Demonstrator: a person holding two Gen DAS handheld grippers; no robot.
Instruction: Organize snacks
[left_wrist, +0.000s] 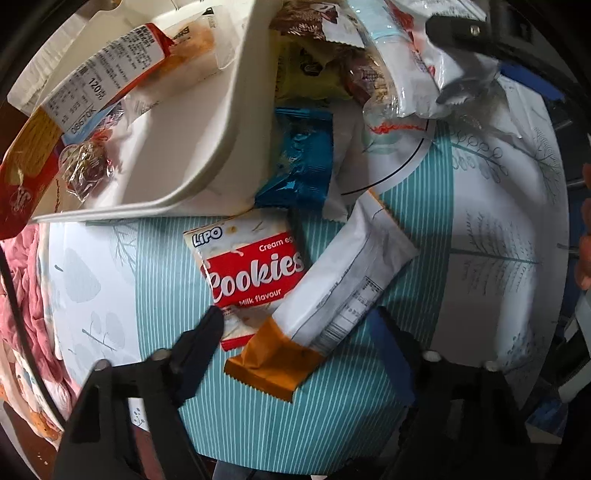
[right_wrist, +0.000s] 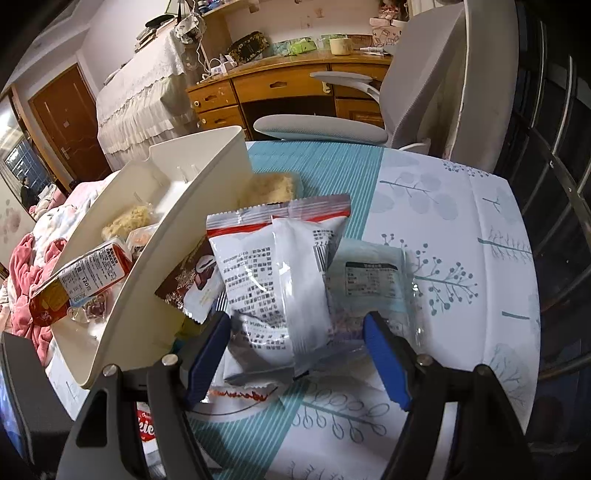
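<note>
My left gripper is open, its jaws either side of a white packet with an orange end that overlaps a red Lipo Cookies packet. A blue packet lies beyond them beside the white bin, which holds a long red-and-white packet and small wrapped sweets. My right gripper is open around a white-and-red printed packet on the snack pile. It also shows in the left wrist view by the same packet. A clear-and-pale-blue packet lies right of it.
A brown snowflake packet leans on the bin wall. The table has a teal striped and leaf-print cloth. A grey office chair stands behind the table. Pink bedding lies at the left.
</note>
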